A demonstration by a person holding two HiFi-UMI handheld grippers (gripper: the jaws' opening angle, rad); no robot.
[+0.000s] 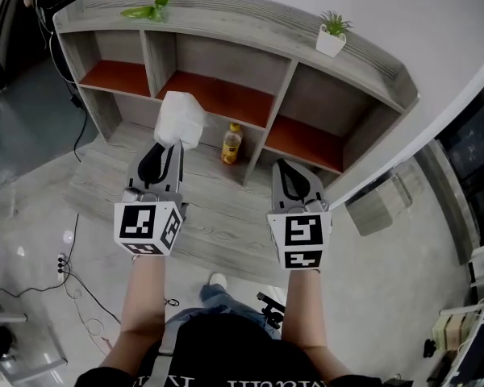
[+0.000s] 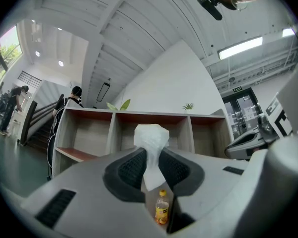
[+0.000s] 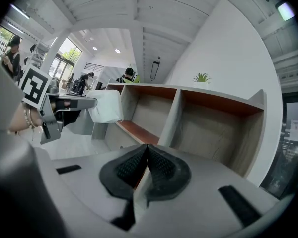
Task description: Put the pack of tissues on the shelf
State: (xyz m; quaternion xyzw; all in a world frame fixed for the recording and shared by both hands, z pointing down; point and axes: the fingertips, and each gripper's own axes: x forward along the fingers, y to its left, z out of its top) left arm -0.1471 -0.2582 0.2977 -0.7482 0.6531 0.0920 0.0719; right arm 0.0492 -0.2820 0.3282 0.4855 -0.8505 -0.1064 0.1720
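The white pack of tissues (image 1: 180, 119) is pinched at its near end by my left gripper (image 1: 175, 145), which is shut on it. The pack hangs in the air in front of the middle column of the grey wooden shelf (image 1: 284, 95). In the left gripper view the tissues (image 2: 150, 139) rise between the black pads (image 2: 129, 170), with the shelf behind them. My right gripper (image 1: 294, 176) is level with the left, to its right, shut with nothing in it. Its pads (image 3: 161, 165) meet at the tips. The right gripper view also shows the tissues (image 3: 105, 106) at its left.
A yellow drink bottle (image 1: 231, 143) stands at the foot of the shelf's middle column. On the shelf top are a small potted plant (image 1: 332, 32) and a green leafy plant (image 1: 149, 8). Cables (image 1: 68, 272) lie on the floor at the left. People stand far off (image 2: 74, 95).
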